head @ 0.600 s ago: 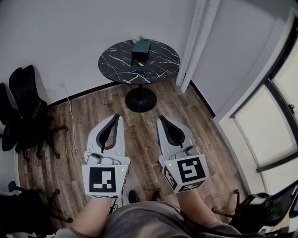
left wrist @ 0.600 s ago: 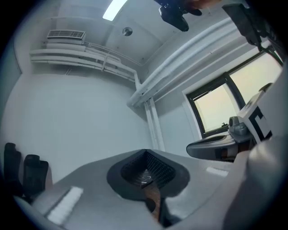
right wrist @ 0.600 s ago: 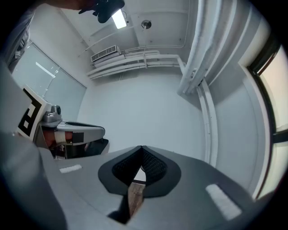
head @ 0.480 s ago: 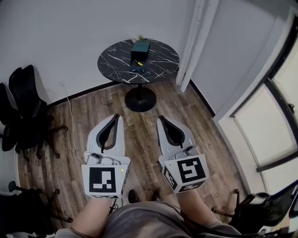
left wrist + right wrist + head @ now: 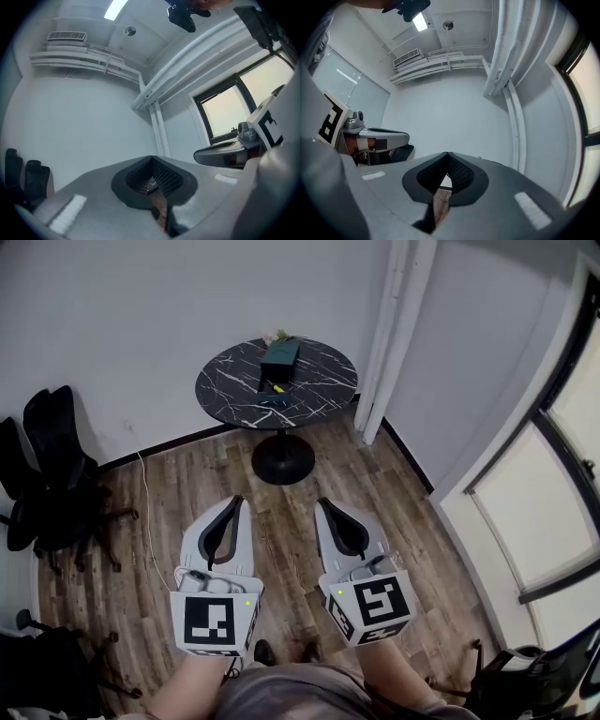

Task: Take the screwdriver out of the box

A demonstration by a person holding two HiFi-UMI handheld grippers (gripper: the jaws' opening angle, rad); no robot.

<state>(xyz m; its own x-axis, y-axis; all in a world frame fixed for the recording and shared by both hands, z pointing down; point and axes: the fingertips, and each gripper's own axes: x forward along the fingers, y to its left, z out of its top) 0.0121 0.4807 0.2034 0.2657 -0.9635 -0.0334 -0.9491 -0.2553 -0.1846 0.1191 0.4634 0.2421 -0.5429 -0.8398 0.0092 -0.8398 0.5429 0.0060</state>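
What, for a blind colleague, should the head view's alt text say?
Two shut, empty grippers, the left gripper and the right gripper, are held side by side above a wood floor, short of a round black marble table carrying a dark green box. Black office chairs stand at left.

Brightness: the head view is evenly lit, cool and slightly dim.
Sources: a ceiling lamp (image 5: 420, 21) glows white overhead; the window (image 5: 227, 110) shines pale, warm and washed out.
Shadows: weak and soft-edged on the wooden floor (image 5: 281, 512).
Distortion: the fisheye lens curves the walls; both gripper views darken to black corners.
Focus: the nearest surfaces in the gripper views blur; the far walls look fairly sharp.
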